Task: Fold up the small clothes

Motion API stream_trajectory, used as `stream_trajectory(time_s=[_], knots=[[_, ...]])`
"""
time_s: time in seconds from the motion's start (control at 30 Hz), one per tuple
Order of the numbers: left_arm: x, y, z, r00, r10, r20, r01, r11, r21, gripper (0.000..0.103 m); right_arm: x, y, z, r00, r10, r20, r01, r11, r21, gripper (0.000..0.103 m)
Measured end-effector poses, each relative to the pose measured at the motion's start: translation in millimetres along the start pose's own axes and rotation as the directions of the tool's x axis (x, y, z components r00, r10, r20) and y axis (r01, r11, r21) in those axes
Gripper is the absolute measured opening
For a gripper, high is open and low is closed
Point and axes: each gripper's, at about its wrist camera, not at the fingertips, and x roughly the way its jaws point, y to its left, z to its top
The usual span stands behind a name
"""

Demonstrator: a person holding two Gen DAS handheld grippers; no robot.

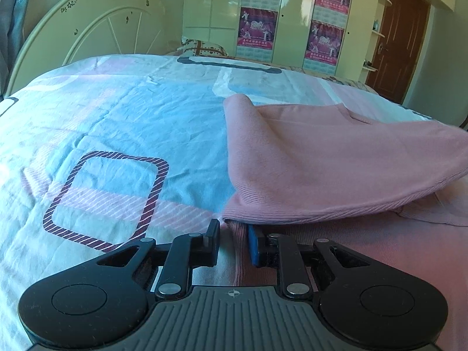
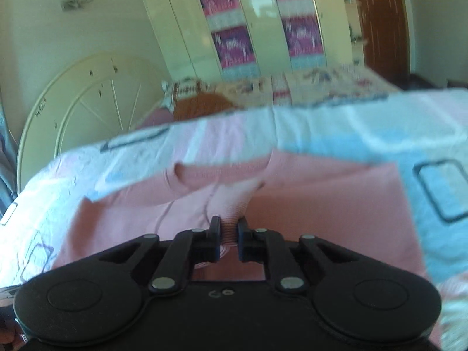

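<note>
Pink knit sweater [image 1: 336,158] lies on the patterned quilt [image 1: 117,111], filling the right half of the left wrist view. Our right gripper [image 2: 228,229] is pinched on a ribbed cuff (blurred view). Our left gripper [image 1: 233,235], narrowly parted, straddles the ribbed hem edge; whether it grips, we cannot tell. We should carry the sleeve across flat, keeping the hem pinned.
</note>
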Motion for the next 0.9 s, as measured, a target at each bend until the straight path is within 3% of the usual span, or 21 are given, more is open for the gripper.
stream_trajectory(time_s=[0.13, 0.23, 0.4, 0.5, 0.53, 0.67, 0.73, 0.77, 0.8, 0.83, 0.87, 0.9], knots=[[0, 0, -1, 1.0, 0.001, 0.003, -0.001, 1.0, -0.005, 0.02, 13, -13, -5, 0.997, -0.056, -0.06, 0.056, 0.998, -0.01, 0.01], [0, 0, -1, 1.0, 0.001, 0.003, -0.001, 1.0, -0.003, 0.02, 17, -24, -8, 0.996, -0.052, -0.073, 0.055, 0.998, 0.037, 0.011], [-1, 2, -1, 1.0, -0.007, 0.0, 0.007, 1.0, -0.008, 0.02, 17, -19, -12, 0.995, -0.077, -0.063, 0.077, 0.997, 0.004, 0.011], [-1, 3, 0, 1.0, -0.012, -0.006, 0.012, 1.0, -0.008, 0.02, 34, -27, -25, 0.981, -0.141, -0.136, 0.142, 0.99, -0.007, 0.011], [-1, 4, 1, 1.0, -0.014, -0.012, 0.014, 1.0, 0.001, 0.02, 40, -32, -30, 0.974, -0.147, -0.17, 0.151, 0.988, 0.012, 0.011], [-7, 10, 3, 0.998, -0.049, -0.029, 0.05, 0.999, 0.015, 0.021, 34, -35, -35, 0.98, -0.119, -0.16, 0.124, 0.992, 0.021, 0.013], [-18, 14, 6, 0.998, -0.063, 0.004, 0.063, 0.998, -0.02, 0.03, 30, -33, -33, 0.98, -0.115, -0.164, 0.116, 0.993, -0.004, 0.022], [-23, 14, 8, 0.997, -0.07, 0.032, 0.071, 0.997, -0.027, 0.041, 23, -33, -28, 0.983, -0.137, -0.125, 0.137, 0.991, -0.014, 0.027], [-28, 11, 12, 0.995, -0.077, 0.064, 0.079, 0.996, -0.031, 0.044, 17, -34, -25, 0.985, -0.143, -0.095, 0.142, 0.99, -0.014, 0.045], [-29, 8, 17, 0.992, -0.087, 0.088, 0.09, 0.995, -0.034, 0.048, 12, -36, -20, 0.988, -0.141, -0.068, 0.141, 0.99, -0.005, 0.05], [-27, 2, 22, 0.989, -0.113, 0.098, 0.117, 0.992, -0.034, 0.048, 12, -37, -17, 0.989, -0.134, -0.057, 0.134, 0.991, 0.0, 0.045], [-22, -4, 26, 0.986, -0.132, 0.097, 0.135, 0.99, -0.031, 0.048, 15, -38, -13, 0.991, -0.114, -0.065, 0.115, 0.993, -0.001, 0.03]])
